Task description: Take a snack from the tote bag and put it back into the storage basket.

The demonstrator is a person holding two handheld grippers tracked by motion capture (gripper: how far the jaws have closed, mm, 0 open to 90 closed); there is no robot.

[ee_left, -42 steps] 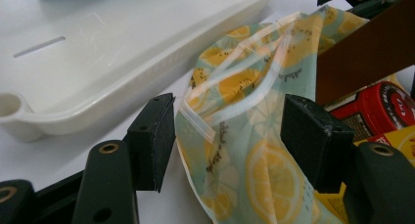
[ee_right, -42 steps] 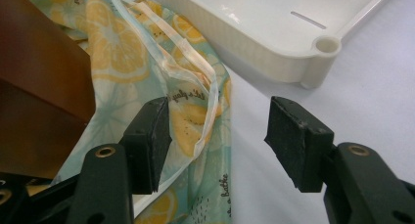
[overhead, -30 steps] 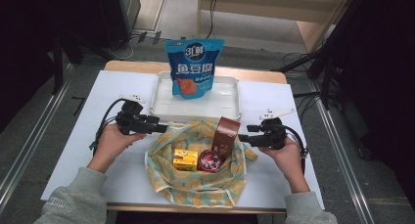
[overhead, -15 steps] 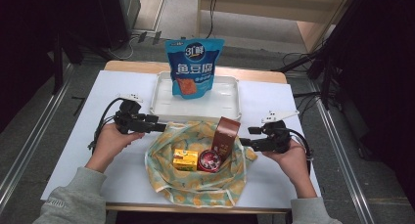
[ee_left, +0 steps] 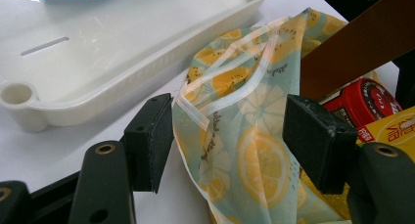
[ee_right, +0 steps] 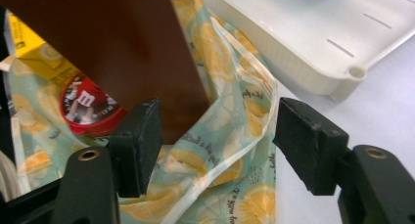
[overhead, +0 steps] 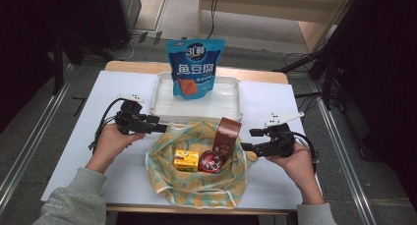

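Tray (overhead: 162, 104) at the table's far side carries a blue pouch (overhead: 194, 68). Nearer us, our lemon-print bag (overhead: 196, 188) holds a brown box (overhead: 227, 139), yellow carton (overhead: 186, 161) and red tin (overhead: 210, 162). Left gripper (overhead: 164, 127) and right gripper (overhead: 246, 139) gape around its rim, the right's jaws just widened.

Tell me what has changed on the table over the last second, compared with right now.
The right gripper has drawn back from the lemon-print cloth bag toward the table's right edge, and its jaws have just been opening; the bag's rim lies loosely between them, not pinched. The left gripper stayed at the bag's left rim, open. The brown box, red round tin, yellow carton, white tray and blue snack pouch stayed put.
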